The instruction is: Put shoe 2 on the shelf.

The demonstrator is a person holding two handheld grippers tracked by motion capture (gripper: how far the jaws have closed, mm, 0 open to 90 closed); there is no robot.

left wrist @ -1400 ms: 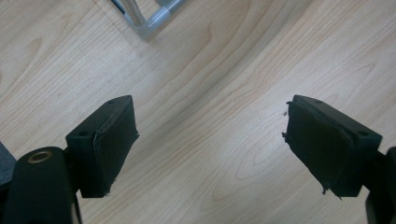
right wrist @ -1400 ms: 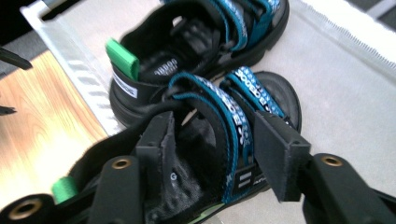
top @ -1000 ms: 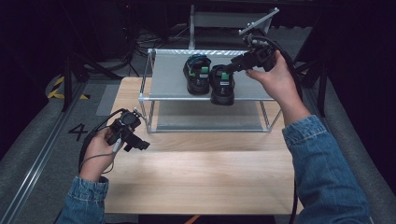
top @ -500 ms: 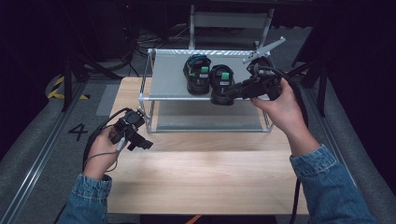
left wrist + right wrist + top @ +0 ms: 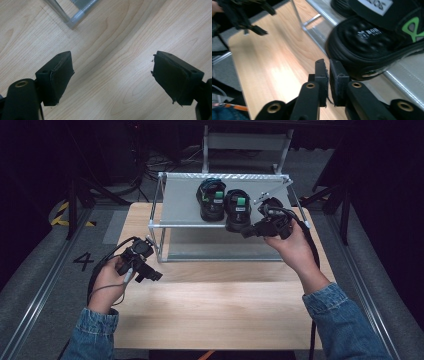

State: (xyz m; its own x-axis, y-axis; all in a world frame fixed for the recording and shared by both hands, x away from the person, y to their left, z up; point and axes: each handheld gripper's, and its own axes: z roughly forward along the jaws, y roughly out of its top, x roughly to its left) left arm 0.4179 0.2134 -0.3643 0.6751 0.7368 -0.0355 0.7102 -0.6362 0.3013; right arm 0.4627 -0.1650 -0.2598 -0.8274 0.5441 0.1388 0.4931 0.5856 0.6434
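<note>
R gripper [image 5: 248, 233], jaws just closed w/ nothing between, sits by near black green-strapped sandal [image 5: 236, 210] on grey metal shelf [image 5: 182, 202]; L gripper [image 5: 150, 275] spread over pale wood worktop [image 5: 210, 310].

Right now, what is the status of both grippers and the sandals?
Left gripper open over table. Right gripper shut, empty, beside near sandal. Both sandals on rack. Nothing in the way.
</note>
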